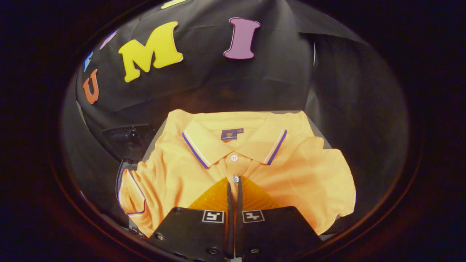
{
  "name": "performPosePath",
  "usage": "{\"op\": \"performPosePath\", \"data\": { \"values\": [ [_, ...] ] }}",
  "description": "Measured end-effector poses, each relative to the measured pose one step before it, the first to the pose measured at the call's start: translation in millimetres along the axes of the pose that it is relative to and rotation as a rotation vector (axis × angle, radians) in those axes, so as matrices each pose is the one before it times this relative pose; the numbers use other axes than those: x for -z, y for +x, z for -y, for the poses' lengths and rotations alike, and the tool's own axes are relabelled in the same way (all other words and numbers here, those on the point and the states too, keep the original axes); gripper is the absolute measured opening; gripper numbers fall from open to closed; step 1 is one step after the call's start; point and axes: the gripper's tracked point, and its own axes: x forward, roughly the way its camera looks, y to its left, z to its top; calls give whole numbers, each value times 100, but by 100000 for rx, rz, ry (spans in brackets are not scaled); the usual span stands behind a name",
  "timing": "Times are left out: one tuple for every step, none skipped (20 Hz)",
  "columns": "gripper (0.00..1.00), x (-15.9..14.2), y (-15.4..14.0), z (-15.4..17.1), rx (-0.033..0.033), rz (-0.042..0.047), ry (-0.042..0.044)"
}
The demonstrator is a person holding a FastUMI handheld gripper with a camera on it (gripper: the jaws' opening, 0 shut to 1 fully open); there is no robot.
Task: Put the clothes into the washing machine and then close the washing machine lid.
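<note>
Plainly, the tongs (233, 182) are pressed together above the folded orange polo shirt (233, 163) on a grey surface (320, 136).

Behind everything we see the black cloth wall (262, 83) of the booth, creased and sagging in broad folds, with a thin pale strip (314, 52) showing along one seam. Just beside the orange polo shirt (302, 174), at its sleeve side, we make out a dark boxy device (127, 140); we cannot tell what it is. A thin dark cable (118, 171) runs down from it. A flat grey surface (322, 136) peeks out past the shirt's far shoulder.
</note>
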Motion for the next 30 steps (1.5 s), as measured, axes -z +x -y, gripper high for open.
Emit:
{"op": "performPosePath", "data": {
  "values": [
    [5,-11,-23,-33,654,-830,-121],
    [5,-85,-26,-13,933,-34,-1205],
    [5,12,-120,-13,906,-23,-2047],
    [5,-114,-192,68,1315,483,-1855],
    [5,-269,-194,-9,1179,867,-905],
    [5,-179,-347,-139,588,674,88],
    [5,-226,-277,-146,52,480,316],
    [5,-364,-433,-68,-482,568,-29],
    [5,-461,-341,-177,-590,1026,-442],
    [5,-519,-428,-51,-468,1188,-293],
    [5,-662,-519,-203,-737,1521,253],
    [5,-716,-653,-264,-1187,1768,419],
    [5,-830,-683,-417,-1320,1869,270],
    [5,-853,-553,-419,-1082,1854,323],
    [5,-858,-460,-467,-617,1296,61],
    [5,-743,-420,-464,-421,1212,-176],
    [5,-815,-568,-303,-83,1216,-254],
    [5,-841,-532,-233,6,1118,-192],
    [5,-985,-462,-488,-481,1581,-121],
    [5,-847,-448,-434,-200,1797,-416],
    [5,-814,-416,-424,-11,1472,-812],
    [5,-737,-339,-448,-243,1228,-957],
    [5,-830,-194,-480,-237,1179,-513],
    [5,-881,-329,-450,-497,1259,35],
    [5,-894,-236,-531,-725,1257,238],
    [5,-932,-181,-533,-650,1360,-119],
    [4,-688,-134,-431,-480,1376,-269],
    [4,-749,-406,-361,-775,1158,-218],
    [4,-624,-260,-479,-714,984,-113],
    [4,-458,-265,-519,-847,845,-477]
  ]
}}
